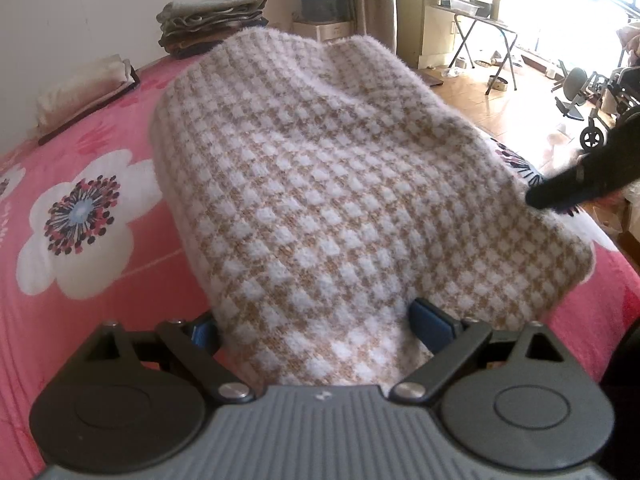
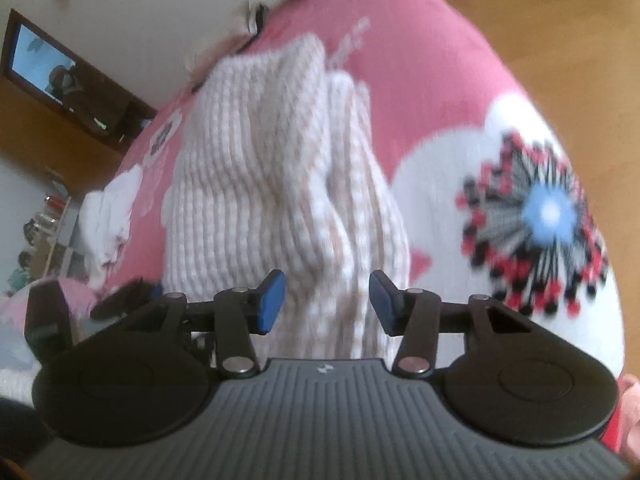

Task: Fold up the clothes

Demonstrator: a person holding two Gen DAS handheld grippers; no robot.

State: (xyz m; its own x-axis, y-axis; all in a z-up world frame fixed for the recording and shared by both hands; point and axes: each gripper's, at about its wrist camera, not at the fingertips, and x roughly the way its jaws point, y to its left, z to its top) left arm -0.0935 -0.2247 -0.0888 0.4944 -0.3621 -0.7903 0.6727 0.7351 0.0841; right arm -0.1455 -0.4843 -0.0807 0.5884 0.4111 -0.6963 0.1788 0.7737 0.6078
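With the sweater (image 1: 320,184) bunched on the pink bed cover (image 1: 100,280), your left gripper (image 1: 316,320) and right gripper (image 2: 327,304) both stood wide apart astride its edge, gripping nothing, so closing squarely on every layer seemed wise.

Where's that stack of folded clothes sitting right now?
In the left wrist view, the stack of folded clothes sits at the bed's far end by the wall, beyond the checked sweater.
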